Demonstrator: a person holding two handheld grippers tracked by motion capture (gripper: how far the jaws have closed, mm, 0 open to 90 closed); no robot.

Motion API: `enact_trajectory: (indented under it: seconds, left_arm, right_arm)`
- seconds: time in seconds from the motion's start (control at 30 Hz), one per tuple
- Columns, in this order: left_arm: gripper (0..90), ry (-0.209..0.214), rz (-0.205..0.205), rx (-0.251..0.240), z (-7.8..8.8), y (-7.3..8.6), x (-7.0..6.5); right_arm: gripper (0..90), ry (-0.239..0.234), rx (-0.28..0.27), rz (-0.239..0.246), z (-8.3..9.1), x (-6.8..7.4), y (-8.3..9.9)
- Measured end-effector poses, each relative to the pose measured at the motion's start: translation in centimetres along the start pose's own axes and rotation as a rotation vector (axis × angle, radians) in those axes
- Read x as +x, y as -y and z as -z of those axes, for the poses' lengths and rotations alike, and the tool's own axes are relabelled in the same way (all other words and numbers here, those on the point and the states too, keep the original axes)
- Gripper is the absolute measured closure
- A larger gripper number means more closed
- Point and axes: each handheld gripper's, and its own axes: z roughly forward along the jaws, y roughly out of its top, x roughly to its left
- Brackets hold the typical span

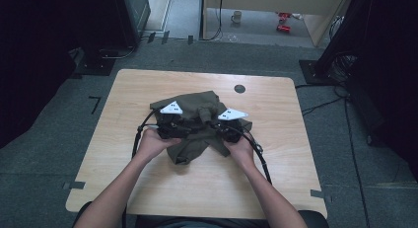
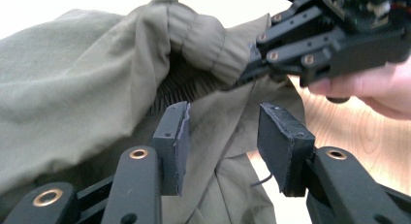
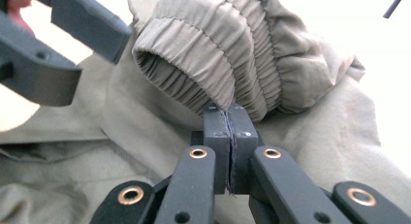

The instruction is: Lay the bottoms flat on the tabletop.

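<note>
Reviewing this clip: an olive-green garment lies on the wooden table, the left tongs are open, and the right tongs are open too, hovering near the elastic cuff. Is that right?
Not quite. The right tongs are shut, not open: the right gripper view shows their jaws pressed together at the edge of the elastic cuff, apparently pinching it. The rest holds: the olive-green garment lies on the wooden table, and the left tongs are open.

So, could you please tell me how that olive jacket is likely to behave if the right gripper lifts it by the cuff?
The olive jacket lies crumpled in soft folds, so it will probably drape and sag. Its thin fabric suggests it is light for its bulk. The right gripper is shut on the elastic cuff, whose gathers should resist slipping.
</note>
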Motion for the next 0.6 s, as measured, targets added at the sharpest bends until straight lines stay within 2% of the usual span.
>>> enact_trajectory:
  seconds: [0.17,0.27,0.3,0.43,0.53,0.6]
  left_arm:
    - [54.2,-0.02,-0.031,0.005,-0.4,1.4,0.1]
    - [52.7,-0.054,-0.038,0.017,-1.4,2.5,0.6]
    - [51.6,-0.079,-0.044,0.034,-2.1,3.0,0.9]
    - [50.9,-0.099,-0.041,0.063,-3.1,3.5,1.4]
    - [51.0,-0.099,-0.036,0.117,-4.0,3.9,1.7]
    - [51.4,-0.099,-0.047,0.12,-4.0,4.0,1.6]
  right_arm:
    - [90.0,0.008,-0.02,-0.007,0.6,-0.2,-0.8]
    - [90.0,0.015,-0.025,-0.011,0.8,-0.3,-1.4]
    - [90.0,0.019,-0.03,-0.01,0.9,-0.4,-1.7]
    - [90.0,0.021,-0.041,-0.012,1.0,-0.6,-2.2]
    - [90.0,0.031,-0.054,-0.021,1.2,-1.0,-3.3]
    - [90.0,0.035,-0.058,-0.023,1.3,-1.1,-3.5]
